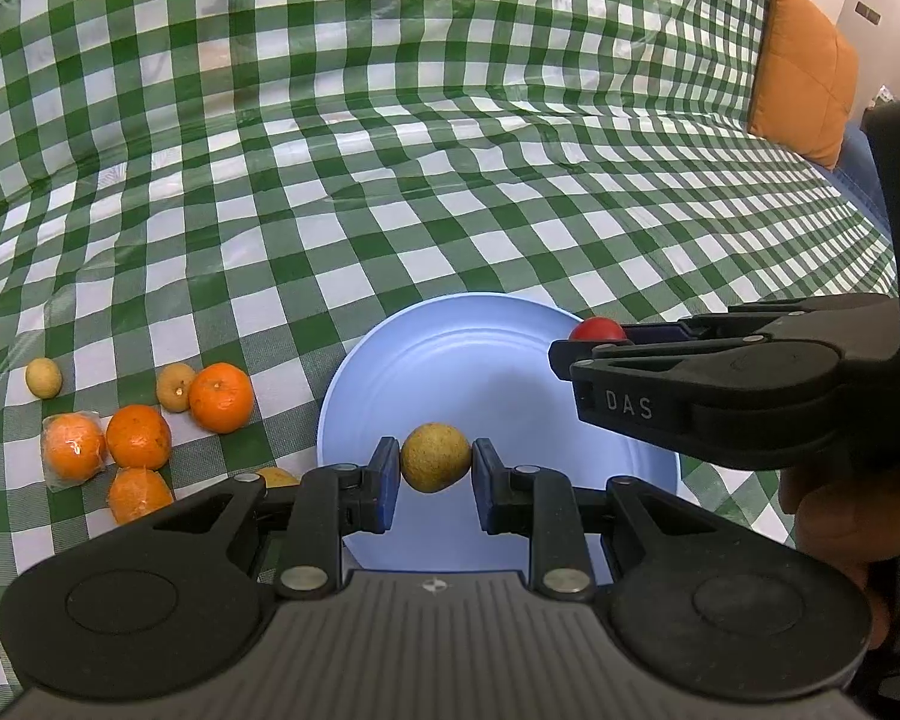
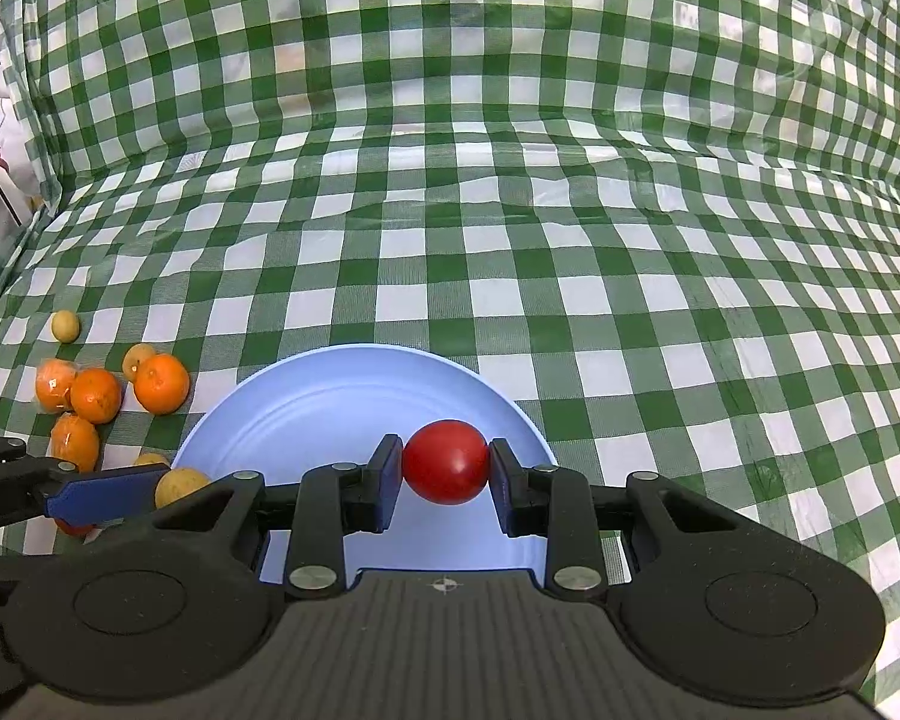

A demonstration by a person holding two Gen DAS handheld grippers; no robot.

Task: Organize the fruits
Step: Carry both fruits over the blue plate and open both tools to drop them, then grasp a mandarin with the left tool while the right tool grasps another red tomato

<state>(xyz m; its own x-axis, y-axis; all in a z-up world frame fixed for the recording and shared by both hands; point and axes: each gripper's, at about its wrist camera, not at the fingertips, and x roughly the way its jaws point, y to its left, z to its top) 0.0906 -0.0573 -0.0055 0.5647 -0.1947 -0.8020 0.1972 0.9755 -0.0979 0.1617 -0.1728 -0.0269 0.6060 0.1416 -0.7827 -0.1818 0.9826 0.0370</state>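
Black hand-held gripper [image 1: 435, 468], blue finger pads [image 1: 384, 480], silver pivot screws, white "DAS" lettering, ribbed grey housing

The left wrist view looks forward and down along its own fingers, close above the round pale-blue plate [image 1: 390, 372], toward the far green-and-white checked tablecloth [image 1: 390, 120]. The right wrist view faces the same way from slightly further right, equally close. Both share the plate, the cloth, and the cluster of orange mandarins [image 2: 96, 396] at left.
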